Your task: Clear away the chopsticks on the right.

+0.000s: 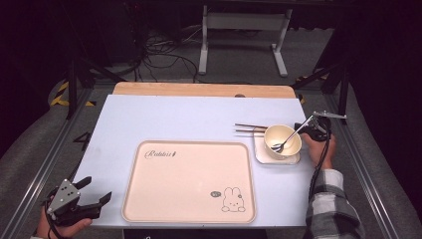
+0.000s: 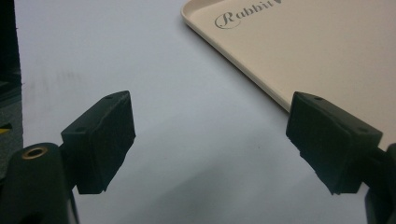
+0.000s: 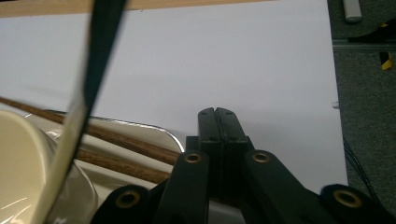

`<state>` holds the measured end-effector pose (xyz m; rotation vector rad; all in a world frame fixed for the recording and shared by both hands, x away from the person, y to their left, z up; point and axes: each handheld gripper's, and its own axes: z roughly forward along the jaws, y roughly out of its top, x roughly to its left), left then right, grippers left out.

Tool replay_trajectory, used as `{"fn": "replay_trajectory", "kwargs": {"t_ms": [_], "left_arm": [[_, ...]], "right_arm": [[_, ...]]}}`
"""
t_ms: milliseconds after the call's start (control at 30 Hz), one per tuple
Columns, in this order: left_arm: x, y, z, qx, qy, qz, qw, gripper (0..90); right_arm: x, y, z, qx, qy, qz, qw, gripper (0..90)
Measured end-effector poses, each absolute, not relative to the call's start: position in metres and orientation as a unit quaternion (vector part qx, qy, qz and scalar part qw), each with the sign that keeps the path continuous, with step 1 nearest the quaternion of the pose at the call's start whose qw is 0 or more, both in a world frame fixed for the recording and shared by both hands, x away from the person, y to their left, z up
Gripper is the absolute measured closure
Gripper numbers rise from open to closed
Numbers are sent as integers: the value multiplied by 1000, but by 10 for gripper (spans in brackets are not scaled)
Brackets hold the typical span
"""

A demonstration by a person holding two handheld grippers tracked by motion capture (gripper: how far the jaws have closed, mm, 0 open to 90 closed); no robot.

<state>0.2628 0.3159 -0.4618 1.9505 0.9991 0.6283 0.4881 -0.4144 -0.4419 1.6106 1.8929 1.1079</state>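
The right gripper (image 3: 215, 114) is seen with its jaws pressed together on nothing; the spoon (image 3: 88, 88) leans left of them. The left gripper (image 2: 210, 140) is held wide open, the tray (image 2: 303, 51) beyond its right jaw.

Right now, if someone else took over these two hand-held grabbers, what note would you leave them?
Left gripper: open, empty, beside the tray.
Right gripper: shut, nothing between its tips, next to the spoon handle.
Things: the spoon stands in the bowl on the small plate; the chopsticks rest on that plate.
Done: nothing on the tray.
Left: probably grasp the spoon.
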Motion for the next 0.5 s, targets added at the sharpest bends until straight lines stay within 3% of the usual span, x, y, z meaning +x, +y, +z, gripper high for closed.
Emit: {"fn": "replay_trajectory", "kwargs": {"t_ms": [500], "left_arm": [[264, 314, -462, 784, 390, 243, 418, 160]], "right_arm": [[482, -415, -442, 579, 705, 375, 166, 900]]}}
